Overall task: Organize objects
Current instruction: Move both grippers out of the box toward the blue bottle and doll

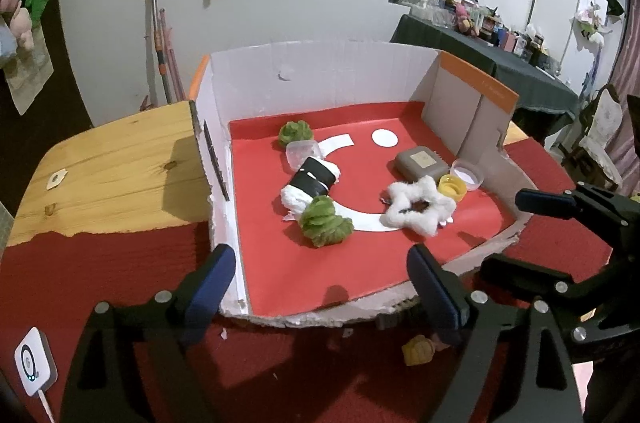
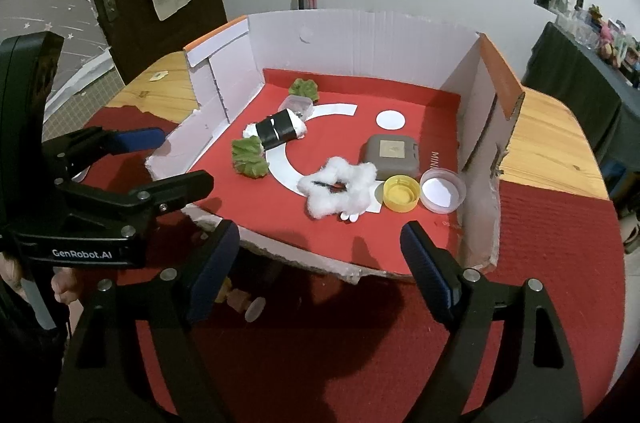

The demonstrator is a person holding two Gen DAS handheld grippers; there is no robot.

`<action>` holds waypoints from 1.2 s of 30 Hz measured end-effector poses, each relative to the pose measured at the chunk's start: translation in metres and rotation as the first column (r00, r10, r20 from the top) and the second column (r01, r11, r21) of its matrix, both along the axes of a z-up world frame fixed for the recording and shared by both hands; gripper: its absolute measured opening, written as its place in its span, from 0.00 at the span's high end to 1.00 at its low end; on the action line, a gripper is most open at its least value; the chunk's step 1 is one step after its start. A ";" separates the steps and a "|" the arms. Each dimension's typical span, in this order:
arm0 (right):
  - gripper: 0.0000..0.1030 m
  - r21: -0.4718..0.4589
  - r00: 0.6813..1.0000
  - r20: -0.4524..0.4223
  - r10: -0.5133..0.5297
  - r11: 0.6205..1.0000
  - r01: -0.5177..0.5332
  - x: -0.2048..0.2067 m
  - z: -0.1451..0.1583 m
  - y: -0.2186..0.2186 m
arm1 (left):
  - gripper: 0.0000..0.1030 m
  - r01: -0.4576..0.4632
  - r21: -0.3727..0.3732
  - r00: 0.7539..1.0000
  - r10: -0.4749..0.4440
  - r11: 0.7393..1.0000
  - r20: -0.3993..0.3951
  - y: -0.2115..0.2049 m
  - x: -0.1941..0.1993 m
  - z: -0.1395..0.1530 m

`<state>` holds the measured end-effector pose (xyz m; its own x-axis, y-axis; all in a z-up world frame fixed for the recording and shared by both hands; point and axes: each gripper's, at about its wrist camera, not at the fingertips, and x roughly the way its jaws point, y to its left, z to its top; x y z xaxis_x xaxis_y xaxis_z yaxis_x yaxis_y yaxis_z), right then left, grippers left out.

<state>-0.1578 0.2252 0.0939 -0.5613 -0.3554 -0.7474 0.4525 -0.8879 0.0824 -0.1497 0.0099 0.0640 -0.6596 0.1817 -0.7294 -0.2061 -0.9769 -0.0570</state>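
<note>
Objects lie inside the cardboard tray [image 1: 320, 75], none between either pair of fingers: left gripper [image 1: 320, 279] and right gripper [image 2: 320, 259] both stand spread and empty before the tray's torn front edge. Within it, the cotton star [image 2: 340, 191] sits beside the yellow cap [image 2: 401, 193]. Only the left view shows a small yellowish object [image 1: 418, 350] on the table outside the tray; only the right view shows a hand [image 2: 66, 289].

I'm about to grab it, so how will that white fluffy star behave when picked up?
The star looks like cotton wool, so probably very light and squashy, flattening between the pads. Its loose fibres may snag or shed. It lies flat, so rolling seems unlikely.
</note>
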 end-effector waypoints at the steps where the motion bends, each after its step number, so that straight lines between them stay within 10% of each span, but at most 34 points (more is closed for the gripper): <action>1: 0.16 -0.001 1.000 -0.001 0.000 1.000 0.000 0.002 0.000 0.000 | 0.12 0.000 0.000 1.000 0.000 1.000 -0.001 0.000 0.001 0.000; 36: 0.06 0.009 1.000 -0.010 0.002 1.000 -0.002 0.042 -0.003 -0.006 | 0.00 -0.058 0.008 0.998 0.058 0.998 0.018 -0.009 0.036 -0.003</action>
